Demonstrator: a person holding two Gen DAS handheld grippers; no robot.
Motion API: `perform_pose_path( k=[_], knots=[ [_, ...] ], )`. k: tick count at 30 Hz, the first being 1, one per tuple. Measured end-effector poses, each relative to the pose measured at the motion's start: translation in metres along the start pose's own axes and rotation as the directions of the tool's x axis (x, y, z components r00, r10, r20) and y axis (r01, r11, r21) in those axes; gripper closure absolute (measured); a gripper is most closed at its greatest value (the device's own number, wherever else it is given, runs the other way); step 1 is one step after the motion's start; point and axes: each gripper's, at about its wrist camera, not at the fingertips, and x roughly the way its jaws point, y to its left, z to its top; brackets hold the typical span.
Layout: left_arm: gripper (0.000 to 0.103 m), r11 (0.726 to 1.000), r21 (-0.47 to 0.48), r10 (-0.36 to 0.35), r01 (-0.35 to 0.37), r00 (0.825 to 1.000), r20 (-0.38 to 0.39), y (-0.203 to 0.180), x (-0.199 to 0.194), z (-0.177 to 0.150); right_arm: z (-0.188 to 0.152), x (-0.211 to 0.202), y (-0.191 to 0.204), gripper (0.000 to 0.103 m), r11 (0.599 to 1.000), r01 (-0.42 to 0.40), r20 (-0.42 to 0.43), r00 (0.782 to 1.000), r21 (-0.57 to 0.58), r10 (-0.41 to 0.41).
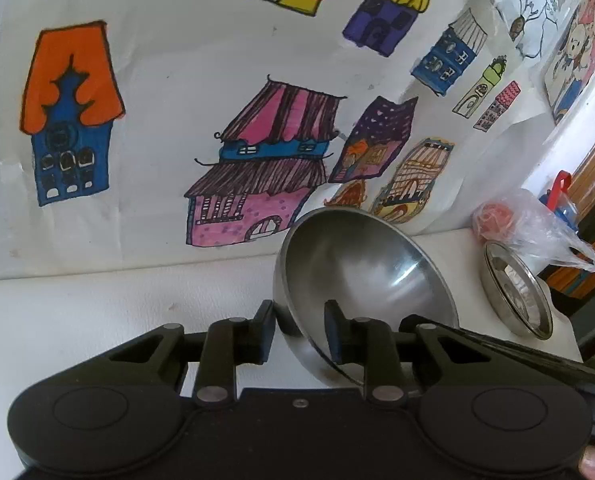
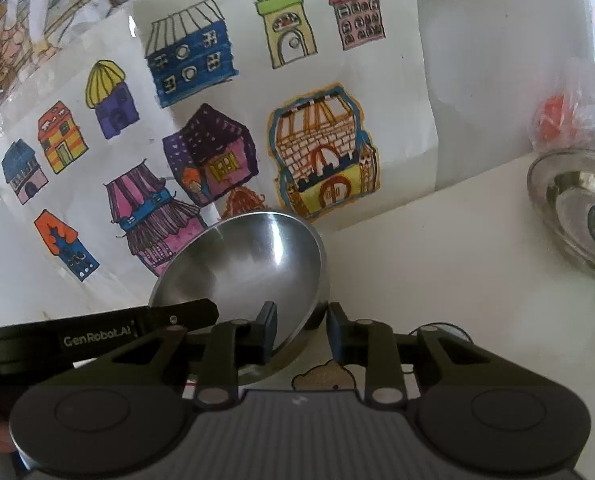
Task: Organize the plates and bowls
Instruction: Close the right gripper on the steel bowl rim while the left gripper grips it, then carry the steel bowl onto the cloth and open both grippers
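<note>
Steel bowl [image 1: 361,280] tilted up on edge above the white table [image 1: 97,312], mouth facing the cameras, in front of the house drawings [image 1: 257,168] on the wall. Held from two sides at once: left claw [image 1: 299,332] straddling the rim at the bowl's near left edge, one finger outside the wall, the other inside; right claw [image 2: 302,334] doing the same at the bowl's right edge, one finger inside, one outside. Both sets of fingers narrowed around the thin rim, apparently pinching it, though actual pad contact is hard to confirm in either view.

Second steel dish [image 2: 581,216] flat on the table, well to the right of the bowl, with a plastic bag [image 1: 537,228] just behind it. Likely the stacking spot.

Handling, as a judgement: light, rigid, not fragile, but polished and slippery. Thin curved wall gives flat pads little to bite on, so likely to pivot or slide in a one-point pinch. Best hold at the rim, pads well over the lip, opposite sides for balance. Main risk: slipping out and clattering while lowered, or skidding on the smooth table when released.
</note>
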Motion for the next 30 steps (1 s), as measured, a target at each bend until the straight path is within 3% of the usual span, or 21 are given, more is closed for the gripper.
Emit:
perform_pose_path(
  k=[7, 16, 21, 30],
  knots=[
    [0.076, 0.999, 0.033, -0.018, 0.016, 0.998, 0.058, -0.016, -0.030, 0.001, 0.000, -0.034, 0.001, 0.076, 1.000, -0.022, 0.085, 0.996, 0.007, 0.021],
    [0.075, 0.995, 0.080, -0.070, 0.058, 0.987, 0.145, -0.051, -0.109, -0.014, -0.017, -0.117, 0.015, 0.076, 0.999, -0.040, 0.164, 0.985, -0.027, 0.044],
    [0.074, 0.993, 0.099, -0.085, 0.072, 0.987, 0.137, -0.066, -0.153, -0.048, -0.051, -0.164, 0.026, 0.076, 0.998, -0.038, 0.156, 0.987, -0.056, 0.047],
    [0.073, 0.990, 0.129, -0.072, 0.063, 0.995, 0.062, -0.076, -0.214, -0.138, -0.133, -0.228, 0.050, 0.076, 0.995, -0.002, 0.118, 0.993, -0.103, 0.015]
  ],
)
